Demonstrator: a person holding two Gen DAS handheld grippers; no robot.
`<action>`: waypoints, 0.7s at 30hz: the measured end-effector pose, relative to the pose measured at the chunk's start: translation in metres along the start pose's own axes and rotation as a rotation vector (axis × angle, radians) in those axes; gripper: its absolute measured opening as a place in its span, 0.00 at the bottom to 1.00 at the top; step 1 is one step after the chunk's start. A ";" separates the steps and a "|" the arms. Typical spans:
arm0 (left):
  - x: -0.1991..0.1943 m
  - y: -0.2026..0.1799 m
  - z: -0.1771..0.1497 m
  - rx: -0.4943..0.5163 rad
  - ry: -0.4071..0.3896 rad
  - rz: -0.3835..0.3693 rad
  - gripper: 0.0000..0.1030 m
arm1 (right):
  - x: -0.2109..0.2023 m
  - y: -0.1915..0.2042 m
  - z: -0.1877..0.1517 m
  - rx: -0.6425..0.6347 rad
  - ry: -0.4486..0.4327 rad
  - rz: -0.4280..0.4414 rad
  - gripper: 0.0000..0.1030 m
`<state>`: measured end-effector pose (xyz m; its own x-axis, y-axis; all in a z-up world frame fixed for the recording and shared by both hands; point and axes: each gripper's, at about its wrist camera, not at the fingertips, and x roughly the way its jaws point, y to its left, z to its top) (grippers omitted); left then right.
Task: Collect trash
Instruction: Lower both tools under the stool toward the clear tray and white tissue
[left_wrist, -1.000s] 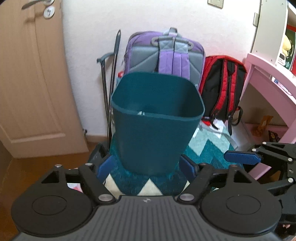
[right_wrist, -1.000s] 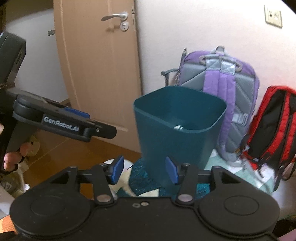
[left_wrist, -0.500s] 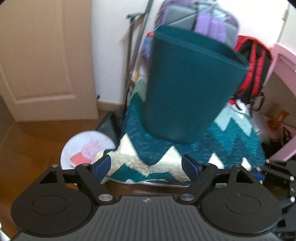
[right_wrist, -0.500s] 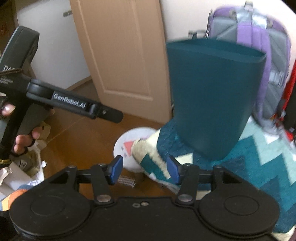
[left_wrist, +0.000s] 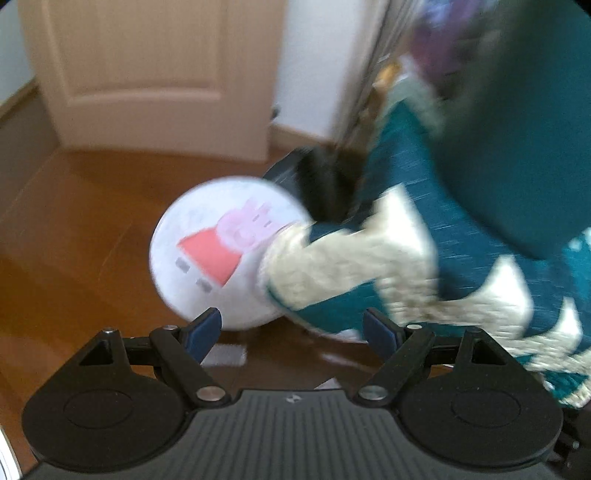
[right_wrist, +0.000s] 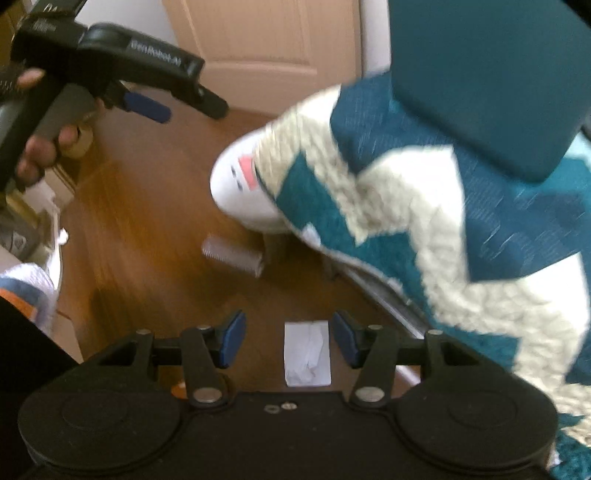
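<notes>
Brown wood floor (right_wrist: 147, 229) is being viewed by both wrist cams, w/ a pale door (left_wrist: 147, 74) standing beyond it; both pics are being smeared by motion blur.

R gripper (right_wrist: 288, 341) is being pointed steeply down at the floor, jaws standing apart, nothing gripped. White crumpled paper (right_wrist: 307, 355) is lying flat on the floor directly between its blue pads (right_wrist: 232, 339), no contact being seen. Ahead of the R gripper and slightly to its left, a small ribbed cylinder (right_wrist: 232, 254) is lying on its side; what it is cannot be told.

L gripper (left_wrist: 291, 332) is likewise being held open wide, empty, pads (left_wrist: 203, 328) clear of everything. Just ahead of it a round white stool top w/ pink cartoon pig (left_wrist: 221, 254) is being partly covered by a teal-and-cream zigzag blanket (left_wrist: 369, 266). Teal bin (right_wrist: 491, 81) is resting on that blanket, ahead and to the right of both grippers, well above the paper.

In the R cam the L gripper is being seen up-left, its grey handle being clasped by a hand (right_wrist: 40, 147). Bin contents: cannot tell.
</notes>
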<state>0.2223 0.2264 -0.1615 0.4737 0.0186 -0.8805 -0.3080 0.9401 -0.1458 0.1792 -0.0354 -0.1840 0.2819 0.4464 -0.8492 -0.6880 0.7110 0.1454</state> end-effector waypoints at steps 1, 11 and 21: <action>0.010 0.005 -0.002 -0.014 0.017 0.012 0.81 | 0.012 -0.002 -0.002 0.003 0.016 0.003 0.51; 0.131 0.076 -0.041 -0.263 0.221 0.082 0.81 | 0.127 -0.014 -0.029 -0.051 0.169 -0.014 0.51; 0.228 0.123 -0.070 -0.438 0.320 0.165 0.81 | 0.233 -0.023 -0.047 -0.046 0.304 -0.017 0.51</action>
<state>0.2347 0.3229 -0.4120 0.1377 -0.0150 -0.9904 -0.7027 0.7032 -0.1084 0.2290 0.0264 -0.4092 0.0850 0.2467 -0.9653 -0.7162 0.6887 0.1130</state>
